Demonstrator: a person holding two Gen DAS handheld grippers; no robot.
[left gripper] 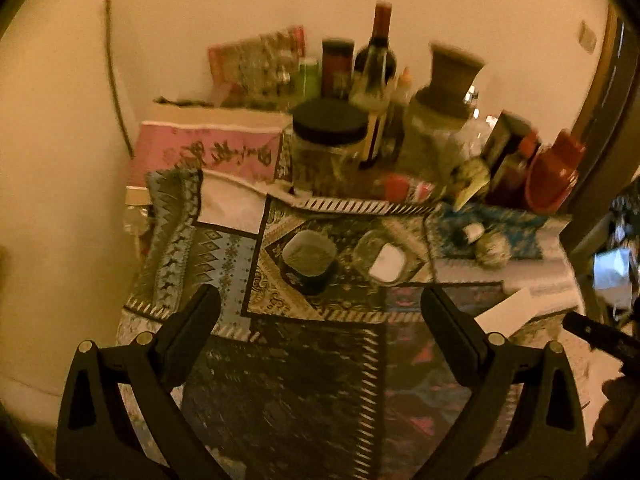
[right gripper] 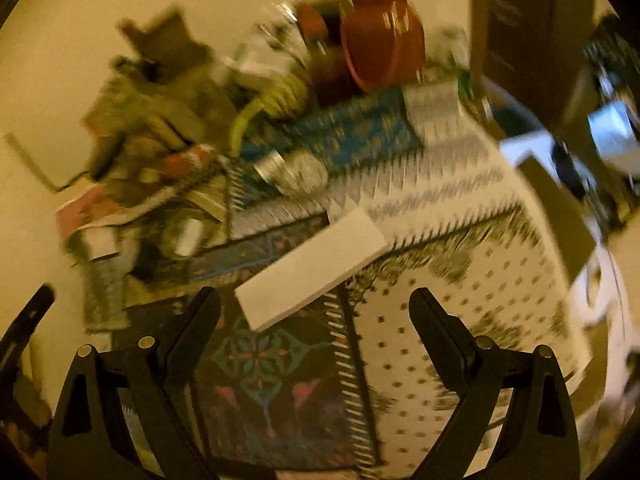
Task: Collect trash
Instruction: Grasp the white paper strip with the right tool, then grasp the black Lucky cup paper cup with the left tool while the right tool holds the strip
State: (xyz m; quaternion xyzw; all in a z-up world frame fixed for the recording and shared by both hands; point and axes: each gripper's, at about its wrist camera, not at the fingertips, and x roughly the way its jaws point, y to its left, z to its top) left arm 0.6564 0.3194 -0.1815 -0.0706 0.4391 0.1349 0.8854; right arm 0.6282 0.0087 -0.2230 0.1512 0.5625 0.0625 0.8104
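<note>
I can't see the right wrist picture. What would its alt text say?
An open two-fingered tool, holding nothing, points at a flat white rectangular piece lying on a table covered in patterned cloths. Behind it, blurred by motion, sit a red plastic container and other clutter against a pale wall.

Black left gripper (left gripper: 320,300) and right gripper (right gripper: 316,300). Patchwork tablecloth (left gripper: 224,248): blue diamonds, dark paisley, striped borders; white dotted patch (right gripper: 440,340). Above cloth: pink printed box (left gripper: 208,152), red bowl (left gripper: 552,180), black-lidded jar (left gripper: 328,128). White paper slip (right gripper: 312,268).
</note>
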